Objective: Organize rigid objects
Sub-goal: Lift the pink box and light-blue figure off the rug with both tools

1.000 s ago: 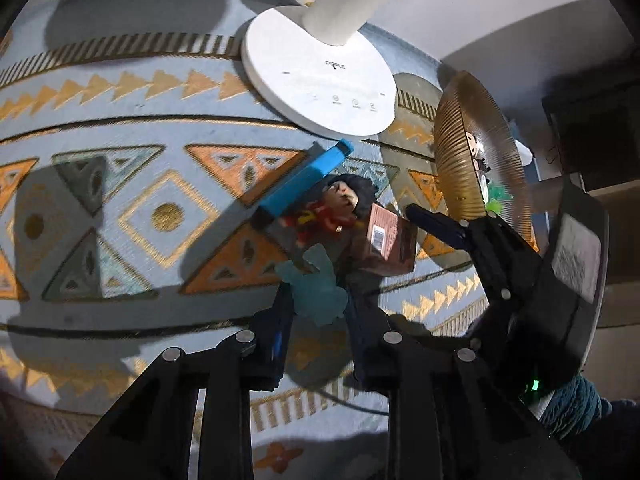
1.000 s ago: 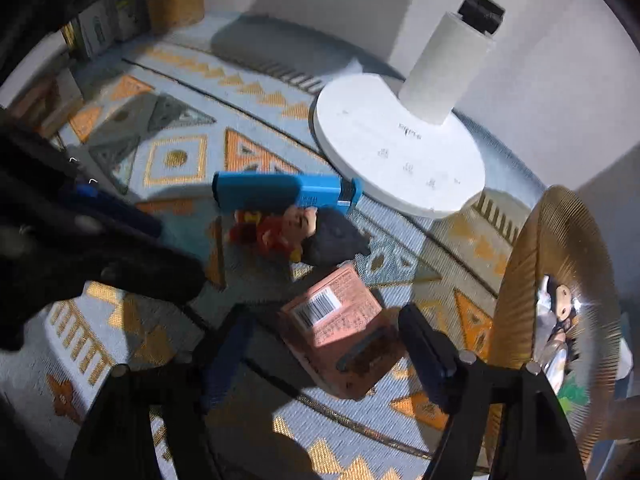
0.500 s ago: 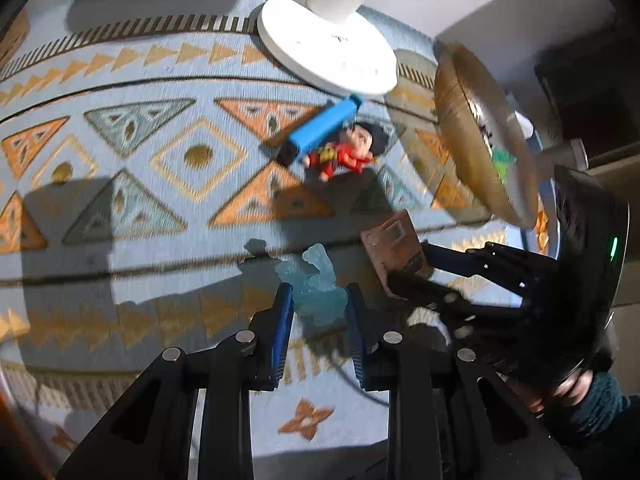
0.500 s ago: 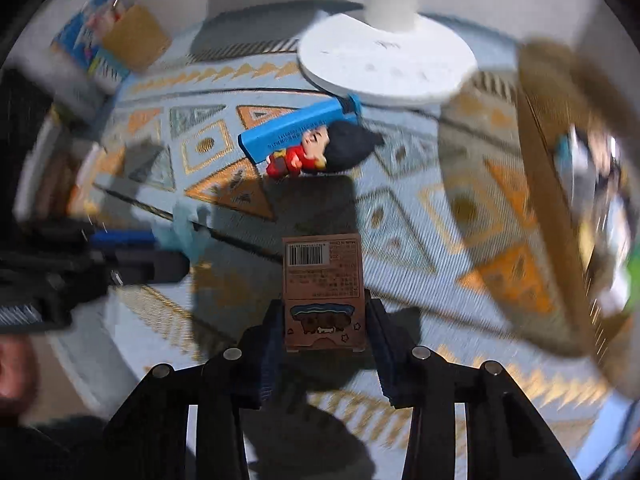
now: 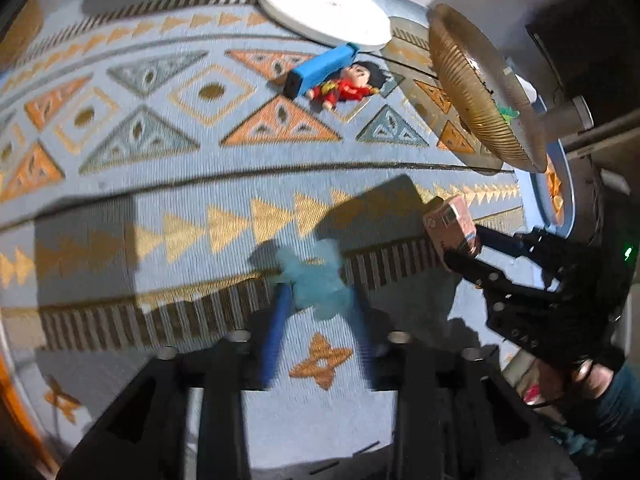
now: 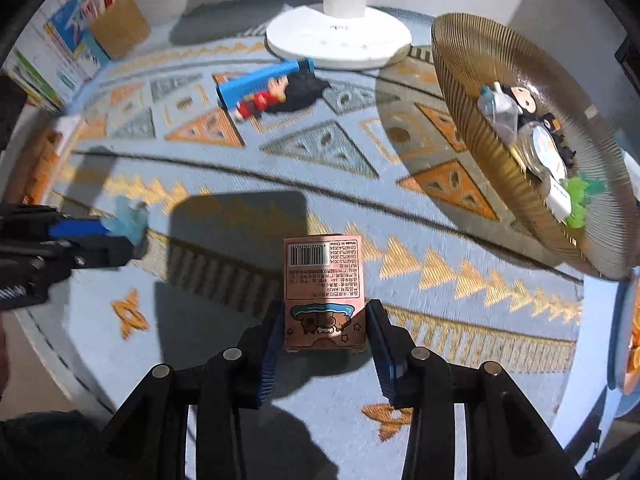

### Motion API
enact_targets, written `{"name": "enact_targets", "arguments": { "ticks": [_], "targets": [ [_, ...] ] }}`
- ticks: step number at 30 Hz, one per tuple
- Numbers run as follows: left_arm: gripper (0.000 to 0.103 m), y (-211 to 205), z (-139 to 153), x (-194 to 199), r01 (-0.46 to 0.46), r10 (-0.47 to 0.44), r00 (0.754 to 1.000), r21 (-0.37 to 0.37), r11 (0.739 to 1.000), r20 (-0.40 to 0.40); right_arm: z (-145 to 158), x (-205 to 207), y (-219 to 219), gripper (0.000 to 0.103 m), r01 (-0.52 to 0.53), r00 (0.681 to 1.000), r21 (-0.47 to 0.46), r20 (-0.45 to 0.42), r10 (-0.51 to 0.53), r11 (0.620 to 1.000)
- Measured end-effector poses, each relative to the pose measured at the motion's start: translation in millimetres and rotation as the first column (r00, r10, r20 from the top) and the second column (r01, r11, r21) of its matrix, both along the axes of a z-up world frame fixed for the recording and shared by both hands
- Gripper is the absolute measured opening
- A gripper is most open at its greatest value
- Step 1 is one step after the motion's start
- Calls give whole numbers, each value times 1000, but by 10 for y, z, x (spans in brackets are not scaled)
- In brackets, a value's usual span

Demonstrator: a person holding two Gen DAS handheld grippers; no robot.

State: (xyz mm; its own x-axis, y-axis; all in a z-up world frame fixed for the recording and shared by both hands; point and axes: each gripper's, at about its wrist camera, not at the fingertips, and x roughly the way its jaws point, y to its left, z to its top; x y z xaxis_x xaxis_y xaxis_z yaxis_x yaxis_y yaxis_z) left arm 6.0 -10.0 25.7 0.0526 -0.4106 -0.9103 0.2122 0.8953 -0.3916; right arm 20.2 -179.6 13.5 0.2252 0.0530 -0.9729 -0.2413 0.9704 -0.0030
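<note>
My left gripper (image 5: pixel 318 300) is shut on a pale blue translucent figurine (image 5: pixel 314 280) and holds it above the patterned mat; it shows at the left of the right wrist view (image 6: pixel 124 220). My right gripper (image 6: pixel 326 332) is shut on a small pink box (image 6: pixel 324 292) with a barcode, lifted off the mat; the box also shows in the left wrist view (image 5: pixel 450 226). A blue rectangular case (image 5: pixel 320 68) and a red-clothed doll (image 5: pixel 348 84) lie on the mat near the white lamp base (image 5: pixel 324 12). A gold ribbed bowl (image 6: pixel 472 120) at the right holds several small toys.
The patterned blue mat (image 6: pixel 320 152) covers a round table. A brown pen holder (image 6: pixel 118 30) and leaflets stand at the back left. A plate with orange pieces (image 6: pixel 634 344) sits at the far right edge.
Both grippers have lifted and pulled back toward the table's near edge, each still holding its object. The case and doll stayed on the mat.
</note>
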Motion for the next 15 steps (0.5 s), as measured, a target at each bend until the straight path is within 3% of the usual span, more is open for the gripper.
{"name": "enact_targets", "arguments": {
  "ticks": [2, 6, 11, 15],
  "targets": [
    [42, 72, -25, -49, -19, 19, 1000, -9, 1000, -11, -64, -34, -2, 42, 16, 1000, 19, -9, -16, 1000],
    [42, 110, -43, -151, -9, 9, 1000, -5, 1000, -20, -122, -77, -78, 63, 63, 998, 97, -36, -59, 993],
    [43, -9, -50, -151, 22, -22, 1000, 17, 1000, 10, -85, -94, -205, 63, 118, 993, 142, -31, -114, 983],
    [44, -90, -52, -111, 38, -39, 999, 16, 999, 23, -83, -33, -187, 63, 143, 990, 106, -16, -142, 984]
  ]
}}
